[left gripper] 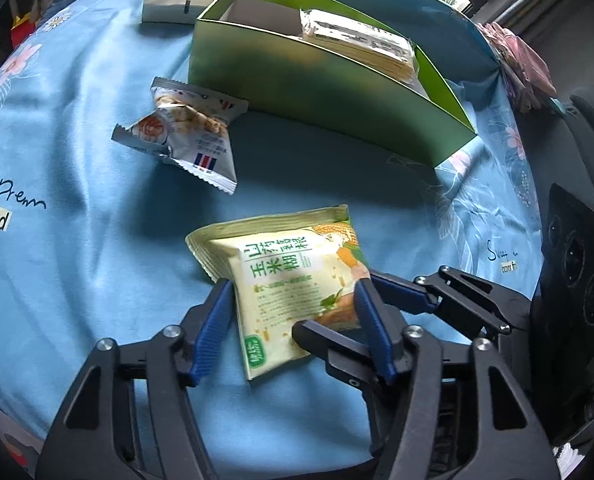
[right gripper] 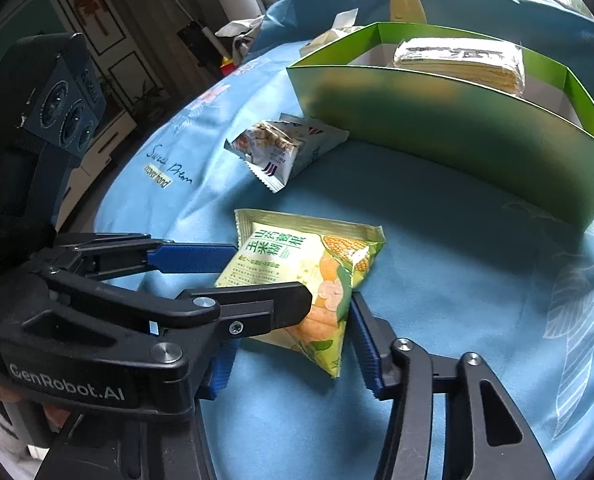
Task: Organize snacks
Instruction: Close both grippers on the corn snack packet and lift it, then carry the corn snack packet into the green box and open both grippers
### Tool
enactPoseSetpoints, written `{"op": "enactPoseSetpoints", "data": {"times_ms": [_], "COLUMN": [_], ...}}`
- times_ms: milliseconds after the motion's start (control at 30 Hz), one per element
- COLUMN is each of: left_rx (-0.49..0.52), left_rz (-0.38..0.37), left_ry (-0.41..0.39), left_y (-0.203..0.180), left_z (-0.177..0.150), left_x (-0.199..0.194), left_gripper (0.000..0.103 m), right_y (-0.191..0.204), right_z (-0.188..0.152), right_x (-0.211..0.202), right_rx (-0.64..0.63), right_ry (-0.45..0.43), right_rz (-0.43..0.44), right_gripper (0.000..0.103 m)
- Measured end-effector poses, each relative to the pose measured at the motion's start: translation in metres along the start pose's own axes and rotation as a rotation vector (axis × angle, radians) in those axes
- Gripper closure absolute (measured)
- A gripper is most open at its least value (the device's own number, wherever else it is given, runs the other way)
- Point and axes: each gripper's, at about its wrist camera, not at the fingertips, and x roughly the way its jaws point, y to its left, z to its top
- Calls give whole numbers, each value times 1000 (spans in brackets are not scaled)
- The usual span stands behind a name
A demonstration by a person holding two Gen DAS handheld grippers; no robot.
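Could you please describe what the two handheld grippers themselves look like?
Both the left gripper and right gripper are black linkage frames with silver pivot bolts and ribbed blue finger pads. White "GenRobot.AI" lettering marks one body. No cables show.

Tablecloth (left gripper: 97, 140) is looking like soft matt blue cloth. Yellow-green snack packet (left gripper: 293, 276) lower centre is showing glossy crinkly plastic film, the green box (left gripper: 317, 92) up top smooth cardboard, gripper pads (left gripper: 209, 328) ribbed blue plastic.
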Motion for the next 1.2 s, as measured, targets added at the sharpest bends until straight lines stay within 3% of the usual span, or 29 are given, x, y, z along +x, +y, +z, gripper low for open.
{"op": "enactPoseSetpoints", "data": {"times_ms": [300,700,933,1200], "left_rx": [16,70,143,187], "left_rz": [-6,-21,-45,-84], "left_ry": [-24,-76,-143,-174], "left_y": [-10,-33,-60,-80], "left_z": [-1,10,53,133], "left_x": [-5,-19,-33,-37], "left_gripper": [56,57,57,57], "right_y": [4,3,-10,-39], "right_z": [-2,2,34,99], "right_x": [-6,-30,-58,-84], "right_rx": [-3,15,7,10], "right_ry": [-31,-98,-193,-299], "right_rz": [20,19,-30,-95], "right_gripper": [70,71,71,71]}}
